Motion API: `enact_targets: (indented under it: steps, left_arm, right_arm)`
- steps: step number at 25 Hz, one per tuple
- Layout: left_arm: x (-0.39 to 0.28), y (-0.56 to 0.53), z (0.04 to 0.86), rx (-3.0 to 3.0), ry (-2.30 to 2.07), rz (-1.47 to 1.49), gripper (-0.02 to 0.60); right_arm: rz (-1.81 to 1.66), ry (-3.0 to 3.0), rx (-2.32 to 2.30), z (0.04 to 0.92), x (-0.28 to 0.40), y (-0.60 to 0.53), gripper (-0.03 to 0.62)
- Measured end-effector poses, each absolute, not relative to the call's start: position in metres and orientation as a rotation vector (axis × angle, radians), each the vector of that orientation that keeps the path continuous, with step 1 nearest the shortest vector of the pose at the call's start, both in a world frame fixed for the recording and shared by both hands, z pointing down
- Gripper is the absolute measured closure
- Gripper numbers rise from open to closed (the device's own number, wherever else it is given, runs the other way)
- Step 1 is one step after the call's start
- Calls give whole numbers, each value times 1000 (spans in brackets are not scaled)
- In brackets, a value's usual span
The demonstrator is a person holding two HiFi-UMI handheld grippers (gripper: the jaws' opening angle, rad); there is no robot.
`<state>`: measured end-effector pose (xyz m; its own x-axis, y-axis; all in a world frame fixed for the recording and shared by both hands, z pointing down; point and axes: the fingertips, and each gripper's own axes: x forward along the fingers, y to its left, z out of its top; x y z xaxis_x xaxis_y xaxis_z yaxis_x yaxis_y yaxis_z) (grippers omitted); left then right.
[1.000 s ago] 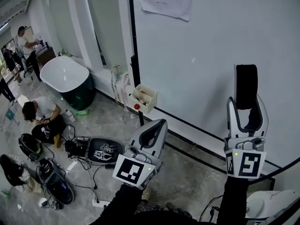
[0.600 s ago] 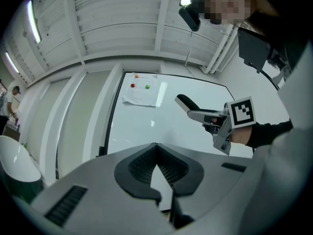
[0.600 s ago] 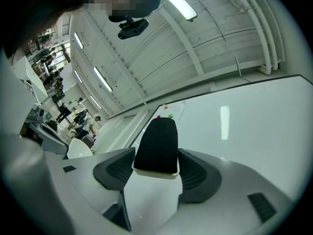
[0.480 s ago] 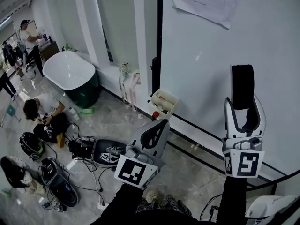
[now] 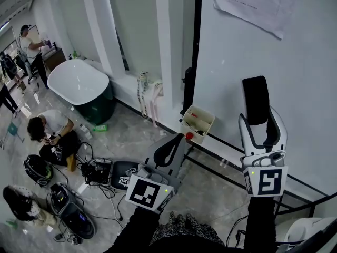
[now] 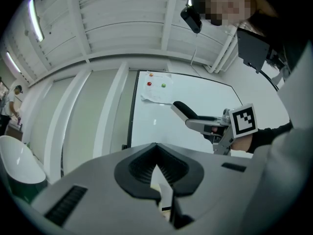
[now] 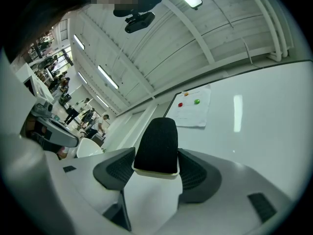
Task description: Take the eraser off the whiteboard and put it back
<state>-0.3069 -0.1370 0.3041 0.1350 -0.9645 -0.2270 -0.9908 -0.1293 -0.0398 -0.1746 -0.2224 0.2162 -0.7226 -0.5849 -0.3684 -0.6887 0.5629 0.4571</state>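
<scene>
A black felt eraser [image 5: 255, 96] stands upright between the jaws of my right gripper [image 5: 261, 121], which is shut on it just in front of the whiteboard [image 5: 295, 73]. In the right gripper view the eraser [image 7: 156, 143] fills the gap between the two pads, its white base low in the grip, with the whiteboard [image 7: 259, 126] beyond. My left gripper [image 5: 174, 144] hangs lower and to the left, shut with nothing in it. In the left gripper view its jaws [image 6: 157, 163] meet at the tip, and the right gripper with the eraser [image 6: 183, 109] shows against the board.
A paper sheet [image 5: 258, 1] is pinned at the board's top by a red and a green magnet. A small marker tray [image 5: 197, 123] hangs at the board's lower left corner. Below lie a white bathtub [image 5: 79, 86], cables and gear; people [image 5: 47, 130] crouch on the floor.
Both grippers have travelled sideways along the board toward its left edge. The marker tray now sits much closer to the right gripper. The eraser stays gripped.
</scene>
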Motion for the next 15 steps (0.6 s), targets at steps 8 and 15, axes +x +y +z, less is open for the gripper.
enact_targets:
  steps: [8, 15]
  left_arm:
    - [-334, -143, 311, -2210, 1984, 217, 575]
    - [-352, -158, 317, -2184, 2039, 216, 576]
  right_arm:
    - [874, 2724, -1011, 244, -218, -239, 313]
    - [934, 2892, -954, 295, -252, -264, 313]
